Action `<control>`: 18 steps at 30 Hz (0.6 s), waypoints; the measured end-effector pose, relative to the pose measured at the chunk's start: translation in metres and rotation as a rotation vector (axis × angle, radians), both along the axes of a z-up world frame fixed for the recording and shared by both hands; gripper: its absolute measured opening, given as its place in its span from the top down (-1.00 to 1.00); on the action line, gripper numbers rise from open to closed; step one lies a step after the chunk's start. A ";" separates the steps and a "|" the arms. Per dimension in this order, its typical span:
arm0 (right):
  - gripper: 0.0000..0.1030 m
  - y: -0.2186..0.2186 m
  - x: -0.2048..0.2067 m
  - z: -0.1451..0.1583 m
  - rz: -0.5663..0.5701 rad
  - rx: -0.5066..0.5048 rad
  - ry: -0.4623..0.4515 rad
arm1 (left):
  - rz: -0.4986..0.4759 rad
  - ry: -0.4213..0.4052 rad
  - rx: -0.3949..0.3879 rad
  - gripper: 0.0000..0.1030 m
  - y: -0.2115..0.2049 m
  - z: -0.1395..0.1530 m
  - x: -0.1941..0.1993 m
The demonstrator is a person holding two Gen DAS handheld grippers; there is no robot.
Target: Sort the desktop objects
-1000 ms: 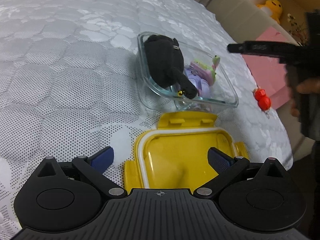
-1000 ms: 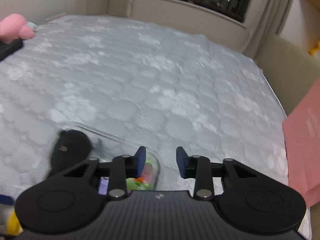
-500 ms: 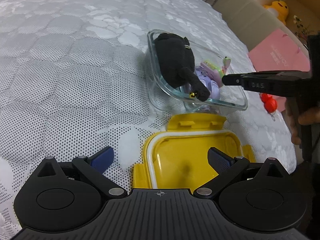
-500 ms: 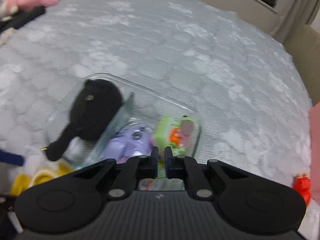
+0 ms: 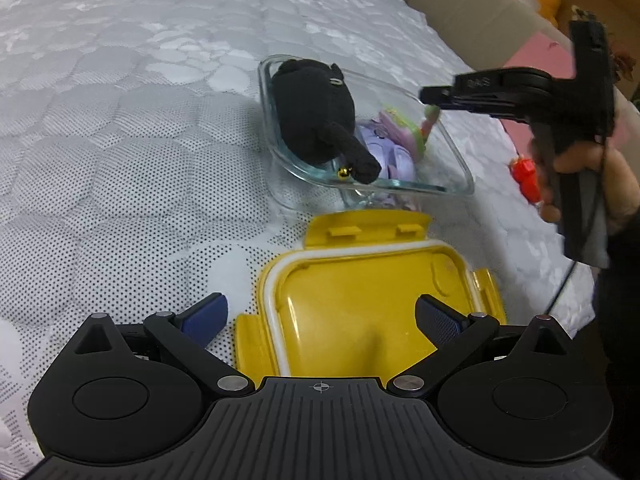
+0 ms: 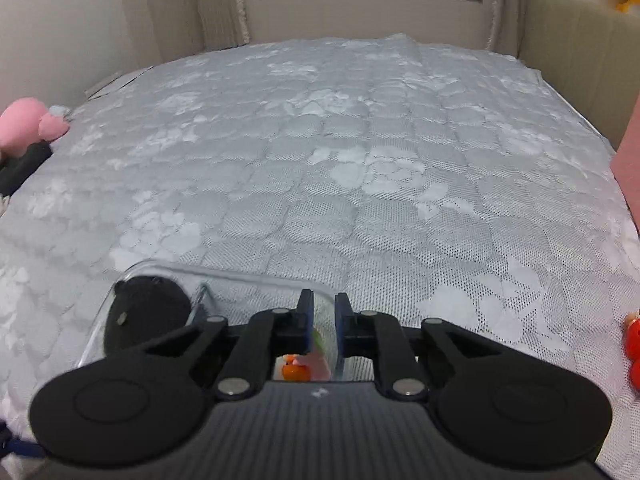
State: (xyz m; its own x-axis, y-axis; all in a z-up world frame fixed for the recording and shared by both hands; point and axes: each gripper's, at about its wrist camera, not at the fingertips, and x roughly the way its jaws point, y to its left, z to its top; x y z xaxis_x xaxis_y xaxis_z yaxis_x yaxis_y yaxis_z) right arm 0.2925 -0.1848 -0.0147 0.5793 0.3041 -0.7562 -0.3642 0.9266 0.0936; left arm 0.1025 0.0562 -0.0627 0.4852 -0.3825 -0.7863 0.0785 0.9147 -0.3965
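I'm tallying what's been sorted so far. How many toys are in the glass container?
3, maybe more hidden. In the glass container: black plush at its left end, purple toy in the middle, green-and-pink toy beside it, toward the far right.

I see the clear glass box [image 5: 456,160] on the bedspread, holding a black plush [image 5: 316,116], purple toy [image 5: 394,156], green-pink toy [image 5: 404,130]; yellow lid [image 5: 360,304] lies inside-up beside it

both wrist cams angled down, share glass box [image 5: 460,168]

Quilted grey bed [image 5: 120,128] carries glass container [image 5: 460,168], yellow lid [image 5: 360,300] (inverted), red toy [image 5: 526,174].
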 end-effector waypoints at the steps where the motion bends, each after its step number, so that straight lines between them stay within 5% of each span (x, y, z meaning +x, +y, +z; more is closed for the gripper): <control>1: 0.73 -0.001 -0.003 0.002 0.011 0.006 0.024 | 0.007 0.003 -0.006 -0.99 0.001 -0.001 0.001; 3: 0.69 -0.004 -0.010 0.001 0.036 0.000 0.096 | 0.017 0.009 -0.018 -0.99 0.003 -0.002 0.004; 12: 0.60 0.008 -0.031 0.000 0.055 -0.100 0.056 | -0.009 0.002 0.007 -0.99 -0.008 0.001 0.001; 18: 0.43 -0.031 -0.054 0.019 -0.042 0.076 -0.082 | 0.020 0.002 0.061 -0.99 -0.014 0.006 -0.001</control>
State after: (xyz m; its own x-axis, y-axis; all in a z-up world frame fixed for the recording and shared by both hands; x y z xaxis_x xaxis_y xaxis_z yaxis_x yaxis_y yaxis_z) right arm 0.2385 -0.2155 0.0046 0.6514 0.3326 -0.6819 -0.3345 0.9326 0.1354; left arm 0.1018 0.0424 -0.0570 0.4909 -0.3243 -0.8086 0.0595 0.9385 -0.3402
